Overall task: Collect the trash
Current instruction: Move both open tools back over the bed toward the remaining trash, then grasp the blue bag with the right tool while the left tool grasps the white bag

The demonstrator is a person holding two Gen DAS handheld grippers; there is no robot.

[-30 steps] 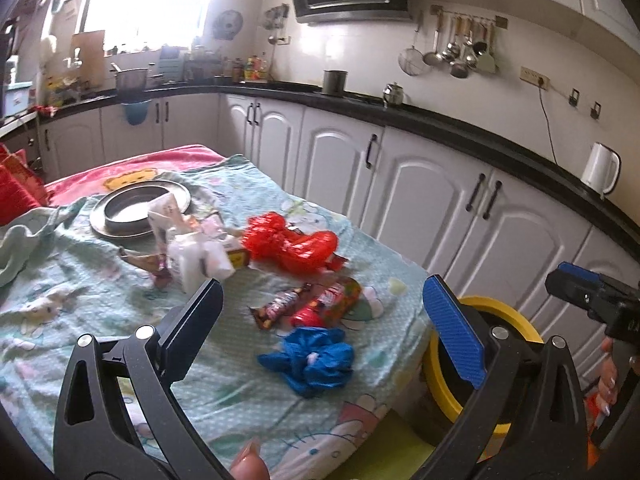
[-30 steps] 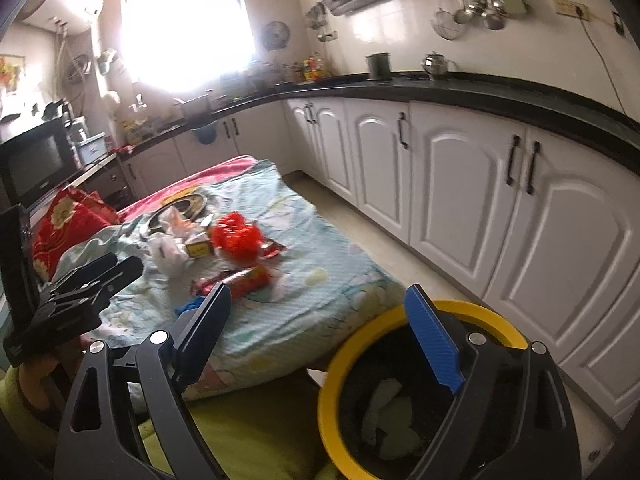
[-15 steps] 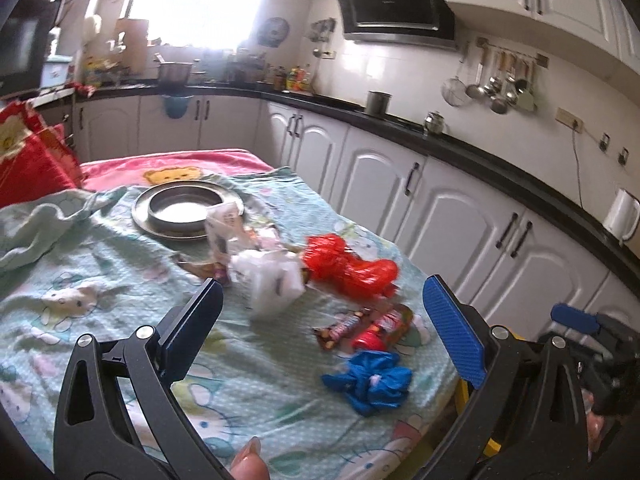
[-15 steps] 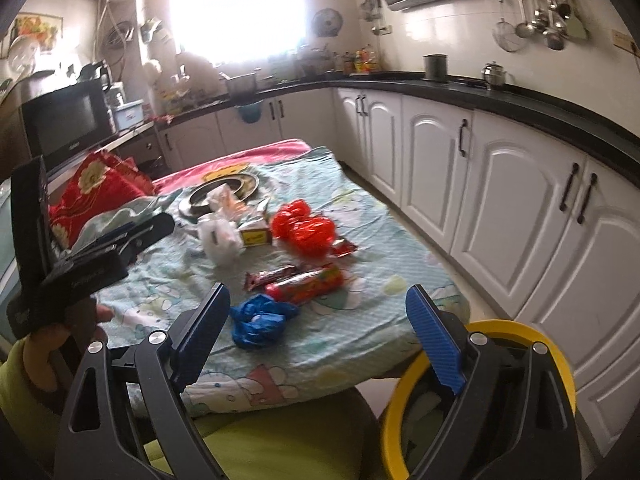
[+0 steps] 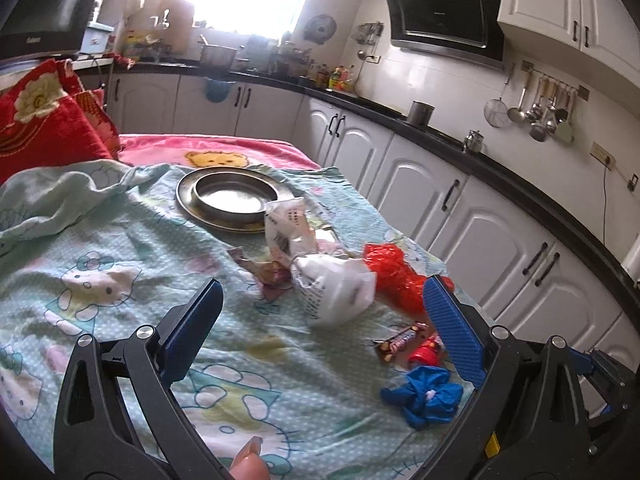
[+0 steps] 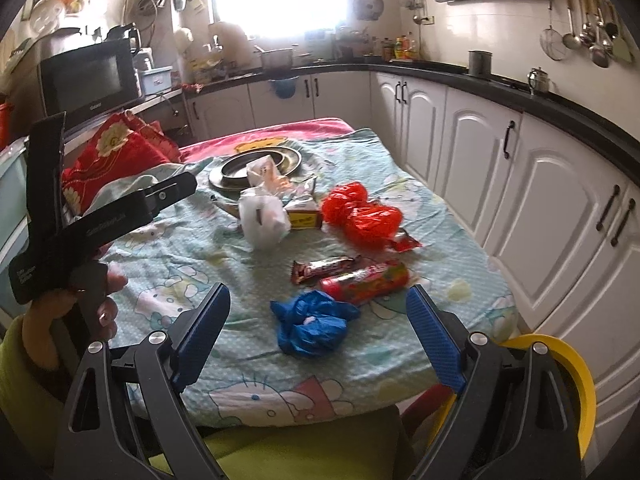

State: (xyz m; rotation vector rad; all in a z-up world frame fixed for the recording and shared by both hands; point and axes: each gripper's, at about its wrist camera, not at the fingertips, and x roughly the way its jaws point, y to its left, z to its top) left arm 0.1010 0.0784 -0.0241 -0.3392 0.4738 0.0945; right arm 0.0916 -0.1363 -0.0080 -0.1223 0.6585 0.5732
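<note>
Trash lies on the cartoon-print cloth of the table (image 6: 168,264): a crumpled blue bag (image 6: 310,322) (image 5: 426,394), a red snack tube (image 6: 366,280), a chocolate bar wrapper (image 6: 324,269) (image 5: 400,340), a red plastic bag (image 6: 364,214) (image 5: 390,270), a white plastic bag (image 6: 262,216) (image 5: 336,290) and a small yellow box (image 6: 305,220). My right gripper (image 6: 318,330) is open and empty, just in front of the blue bag. My left gripper (image 5: 320,328) is open and empty, above the cloth in front of the white bag. The yellow-rimmed bin (image 6: 576,384) stands at the lower right.
A metal plate (image 5: 230,198) sits at the far side of the table, with a printed wrapper (image 5: 286,226) at its edge. Red cushions (image 5: 44,120) lie at the left. White cabinets (image 6: 540,184) under a black counter run along the right.
Both grippers swung left from the yellow bin toward the table and moved closer to the trash. Both stayed open and empty.
</note>
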